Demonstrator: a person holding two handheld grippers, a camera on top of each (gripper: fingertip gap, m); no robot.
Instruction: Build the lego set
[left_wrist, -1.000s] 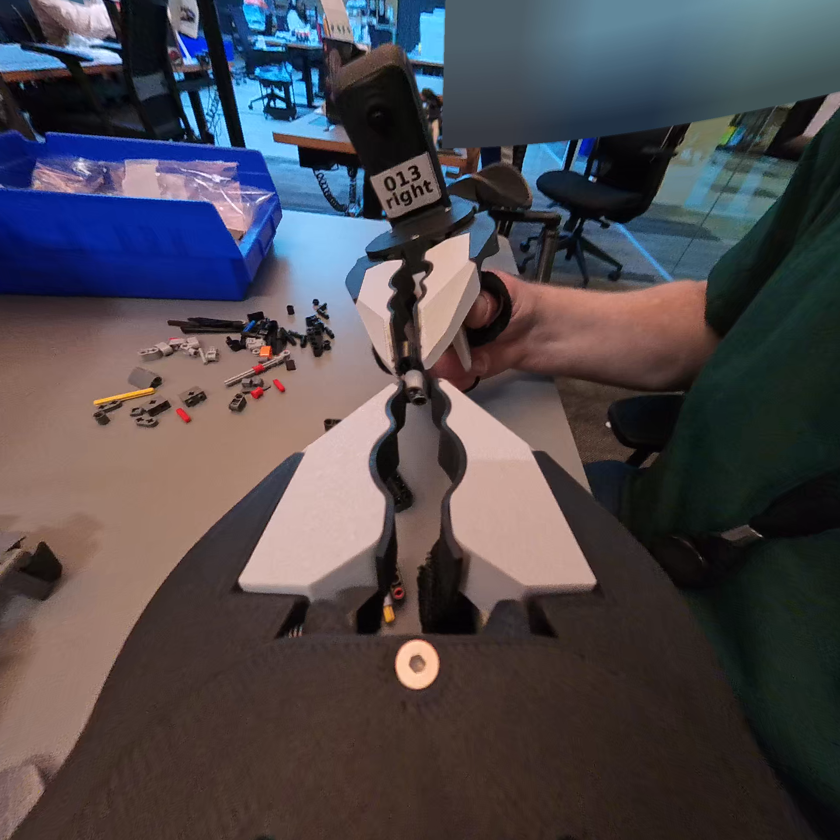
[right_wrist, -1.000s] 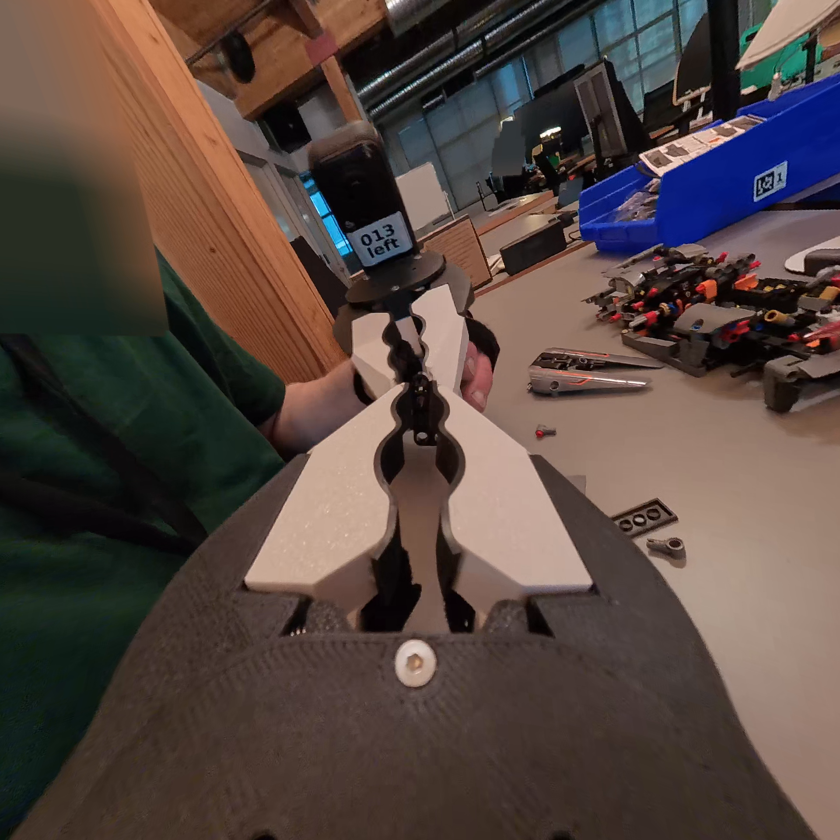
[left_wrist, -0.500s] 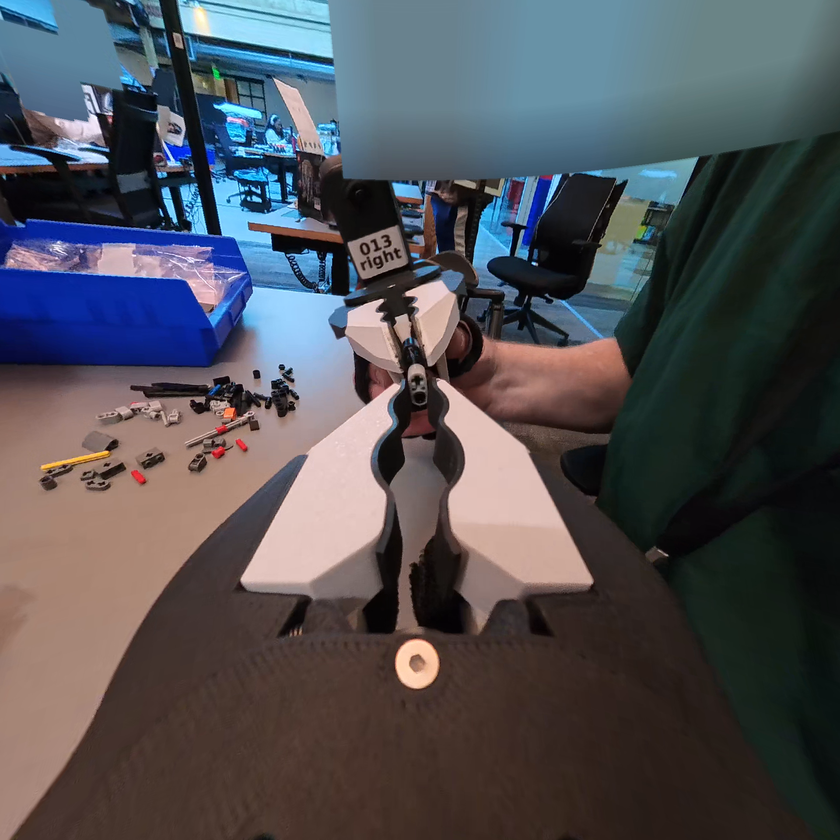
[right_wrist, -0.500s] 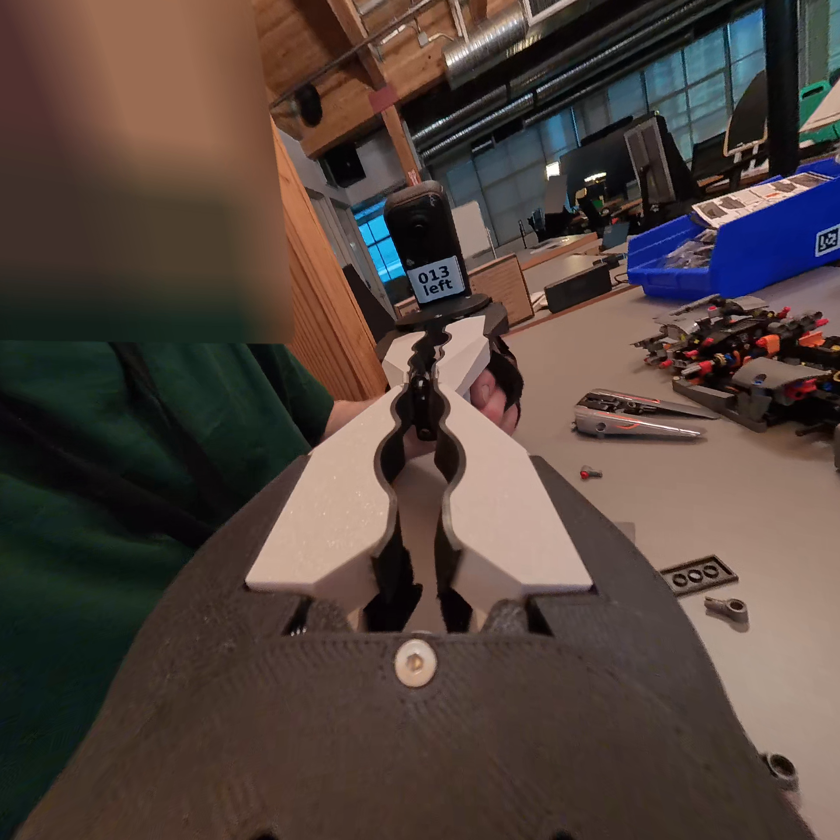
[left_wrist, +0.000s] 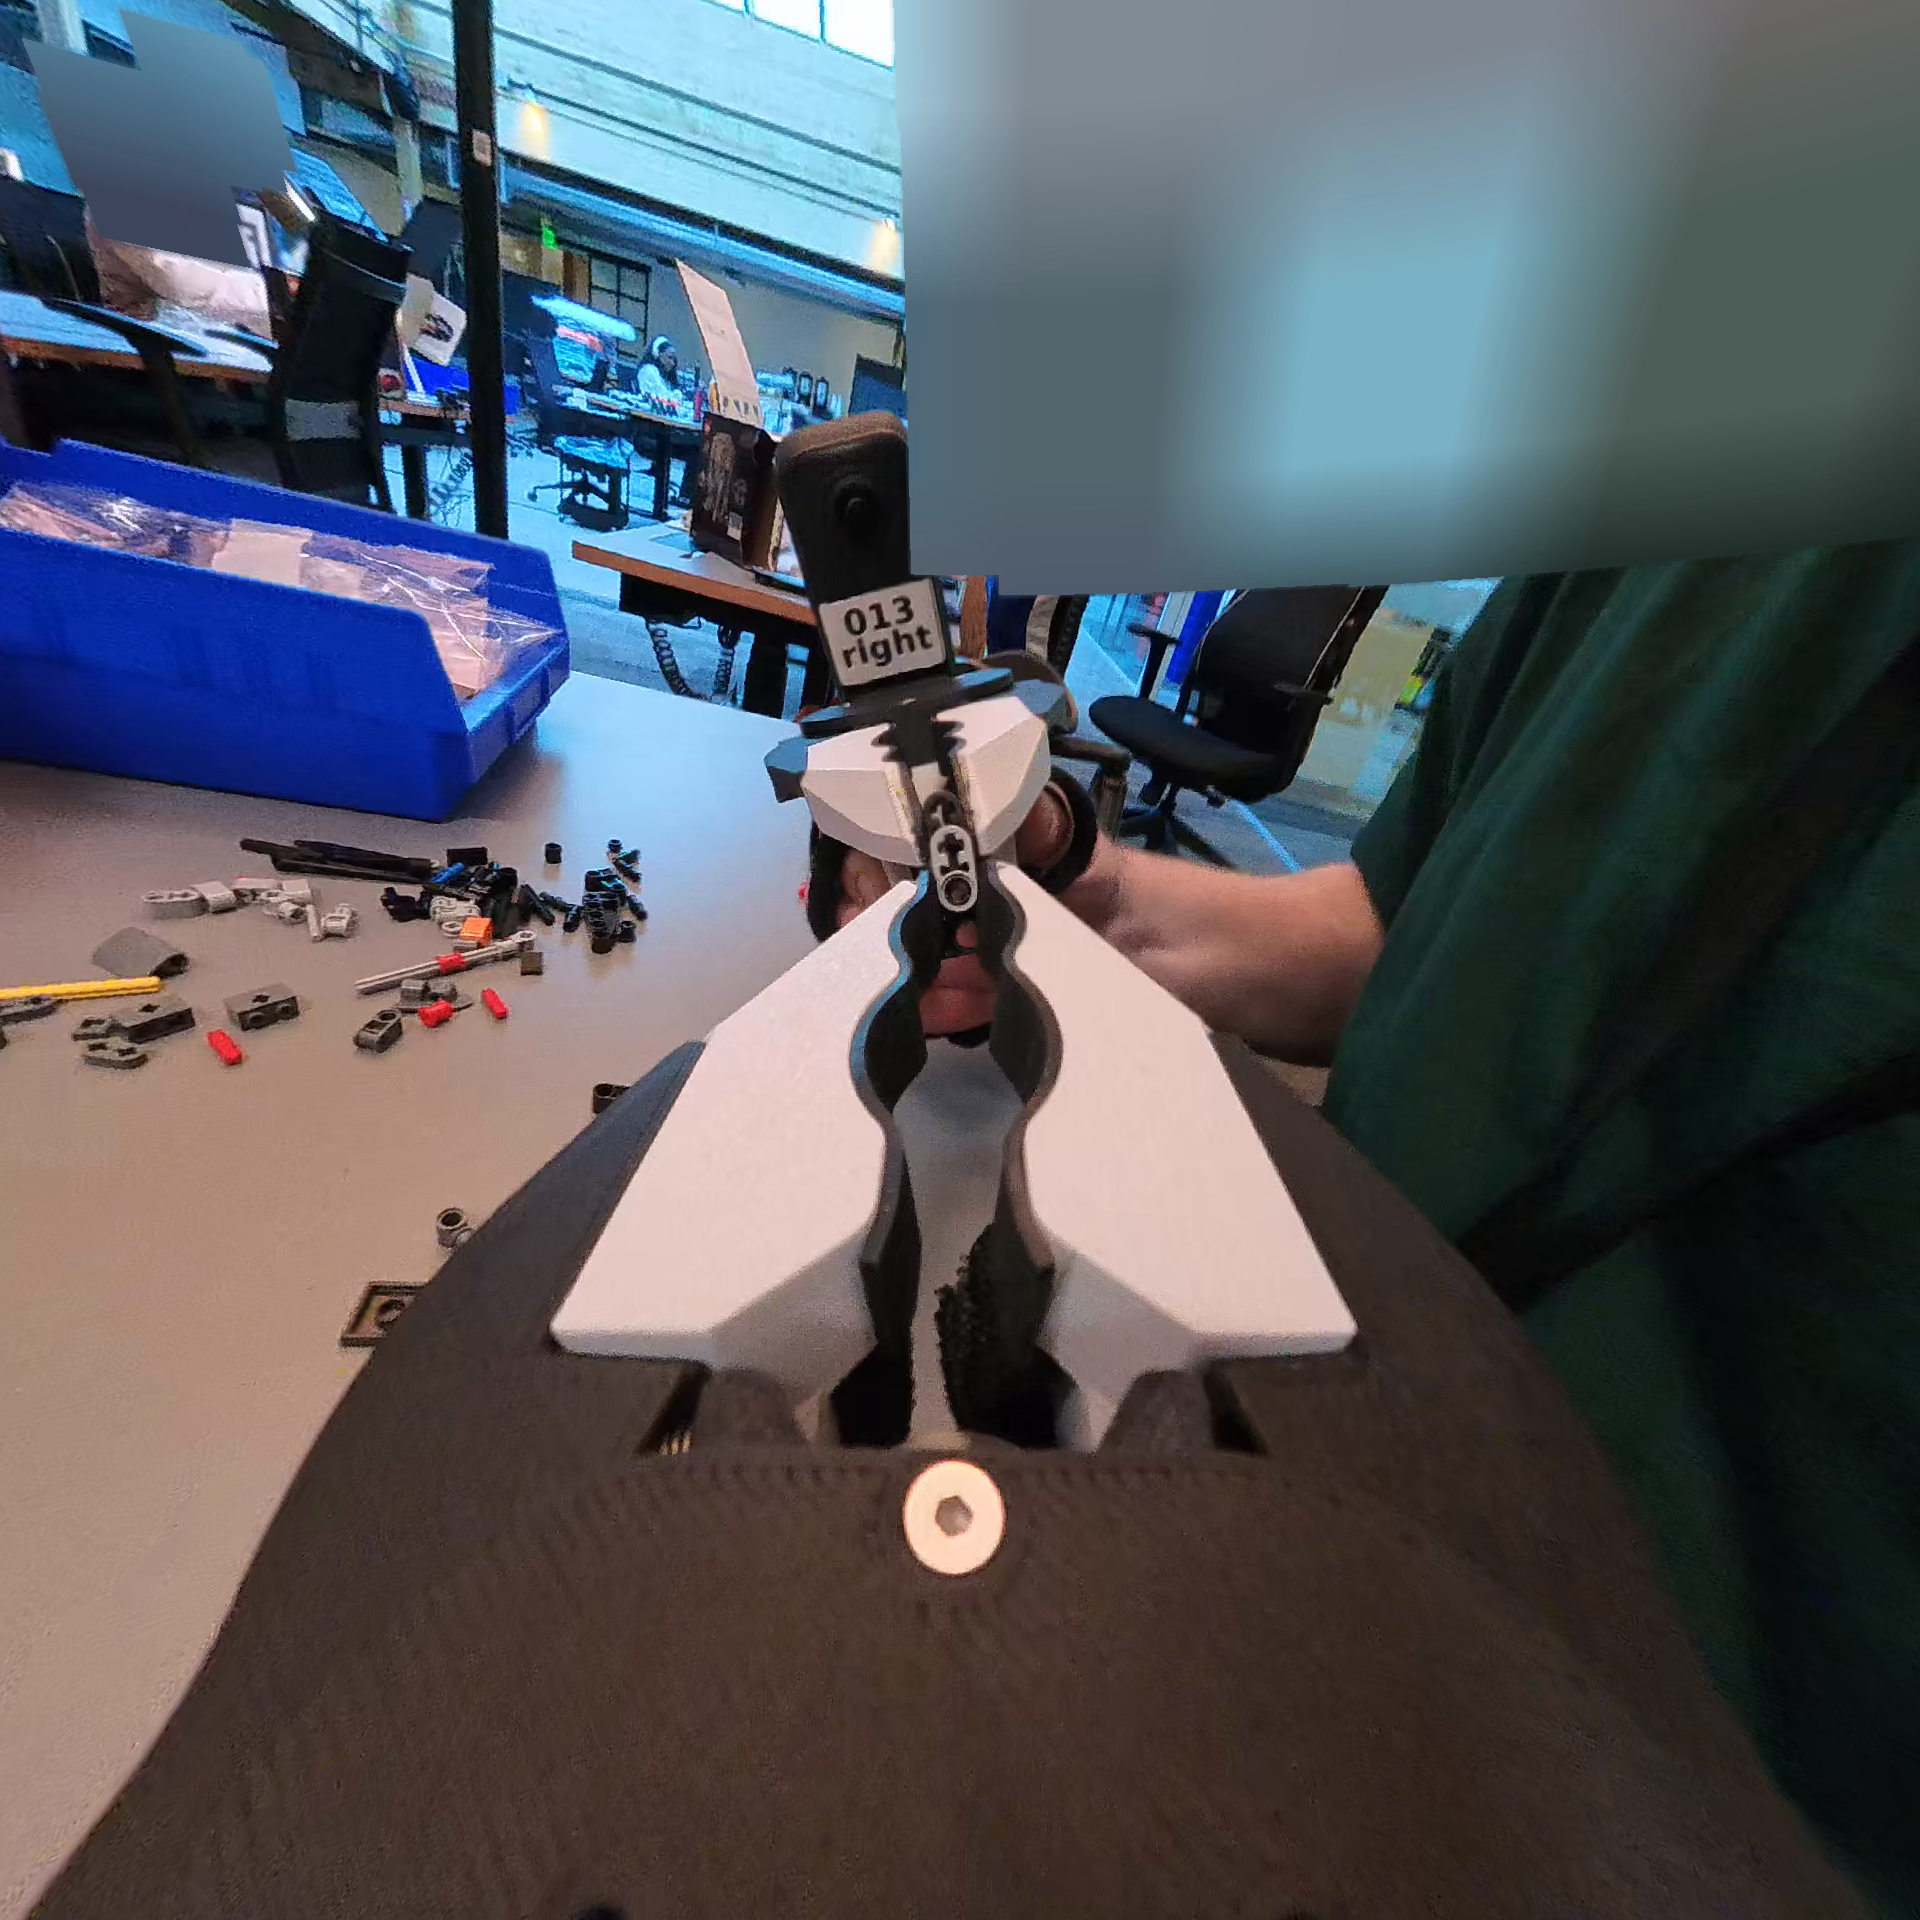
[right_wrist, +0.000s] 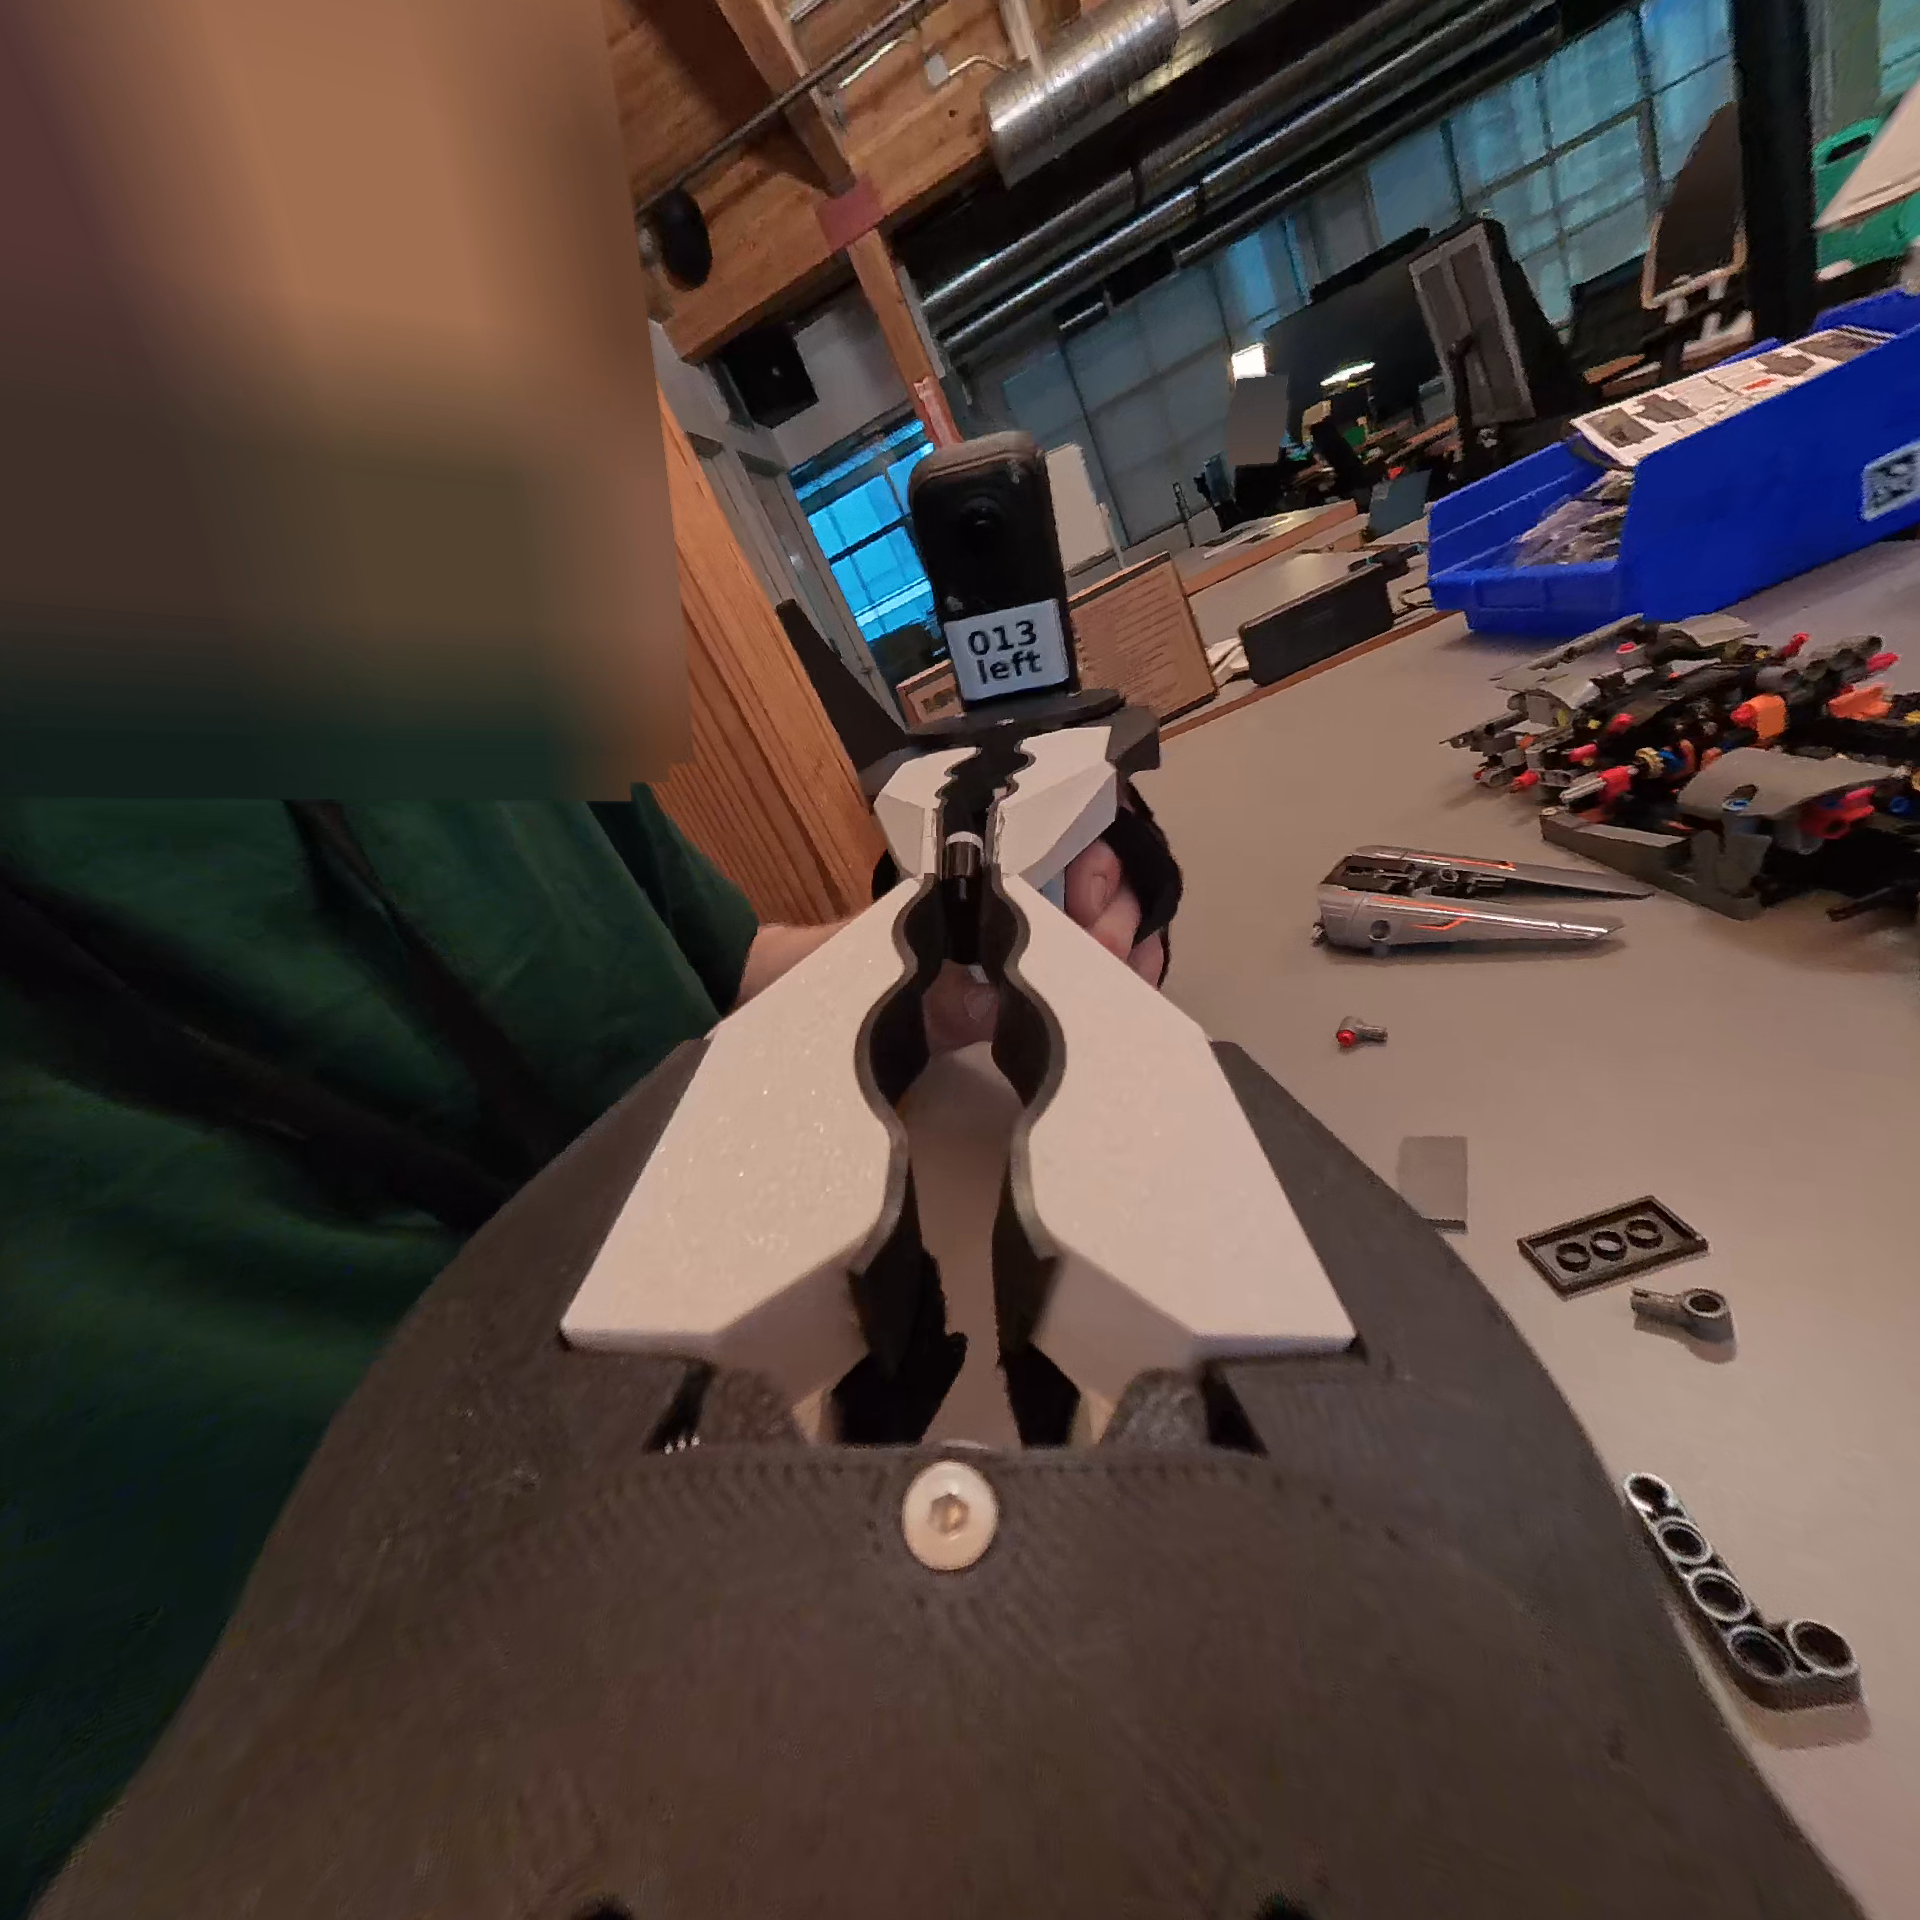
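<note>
Left claw (left_wrist: 954, 899) clenched on grey connector (left_wrist: 954, 868); right claw (right_wrist: 961, 894) grips black pin (right_wrist: 961, 883); both raised higher.

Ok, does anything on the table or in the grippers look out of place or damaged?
Nothing stands out. The left gripper and right gripper meet tip to tip, both closed on a small piece. Loose pieces lie scattered on the table and a dark plate lies underside up, ordinary mid-build clutter.
</note>
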